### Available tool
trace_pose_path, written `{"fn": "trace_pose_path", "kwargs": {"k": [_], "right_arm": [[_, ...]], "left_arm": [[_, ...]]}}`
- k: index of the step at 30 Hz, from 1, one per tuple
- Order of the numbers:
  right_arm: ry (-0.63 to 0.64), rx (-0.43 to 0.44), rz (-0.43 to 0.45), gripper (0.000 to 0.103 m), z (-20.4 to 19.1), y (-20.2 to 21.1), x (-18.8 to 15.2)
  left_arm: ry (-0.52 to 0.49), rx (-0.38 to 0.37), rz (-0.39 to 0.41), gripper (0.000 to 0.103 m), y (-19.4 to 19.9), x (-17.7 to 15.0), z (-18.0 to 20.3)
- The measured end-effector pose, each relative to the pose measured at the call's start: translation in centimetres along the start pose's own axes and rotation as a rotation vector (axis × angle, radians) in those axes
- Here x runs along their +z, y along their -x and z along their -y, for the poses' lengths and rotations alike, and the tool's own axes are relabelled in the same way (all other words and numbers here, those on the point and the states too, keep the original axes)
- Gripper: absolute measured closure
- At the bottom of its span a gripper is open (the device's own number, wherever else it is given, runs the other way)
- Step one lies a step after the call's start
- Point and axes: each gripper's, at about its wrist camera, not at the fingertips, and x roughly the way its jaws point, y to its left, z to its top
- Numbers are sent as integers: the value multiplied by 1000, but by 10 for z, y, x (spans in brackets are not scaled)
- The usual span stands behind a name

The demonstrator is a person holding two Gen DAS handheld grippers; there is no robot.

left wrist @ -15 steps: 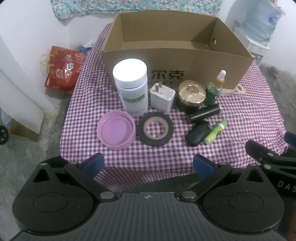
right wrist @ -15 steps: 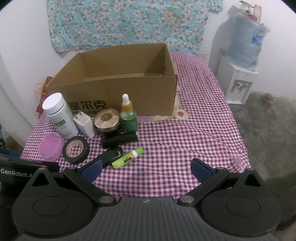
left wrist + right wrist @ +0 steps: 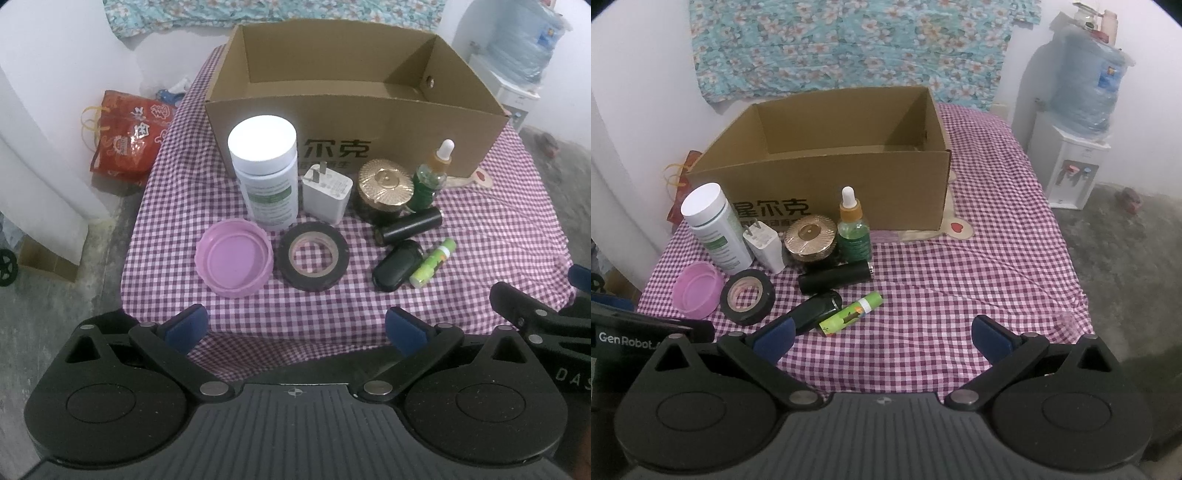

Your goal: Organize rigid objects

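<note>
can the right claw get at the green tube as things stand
Probably yes. The right claw is open and empty, and the green tube lies at the near edge of the cluster with bare cloth around it; only the black oval case lies close beside it.

A home room; checked cloth (image 3: 997,229), water dispenser (image 3: 1071,173), floral fabric (image 3: 849,44) on the wall.

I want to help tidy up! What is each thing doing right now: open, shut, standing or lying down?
cardboard box: open-topped
white bottle: standing, capped
dropper bottle: standing, capped
gold-lidded jar: lidded
pink lid: off, hollow up
tape roll: flat
green tube: lying
left gripper: open, empty
right gripper: open, empty
</note>
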Motion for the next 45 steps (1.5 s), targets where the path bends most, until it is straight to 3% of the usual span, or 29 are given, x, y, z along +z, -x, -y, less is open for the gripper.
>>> {"fn": "trace_pose_path", "kwargs": {"k": [45], "right_arm": [[4,16,3,0,-5,0,2]], "left_arm": [[-6,6,0,1,1,0,-2]]}}
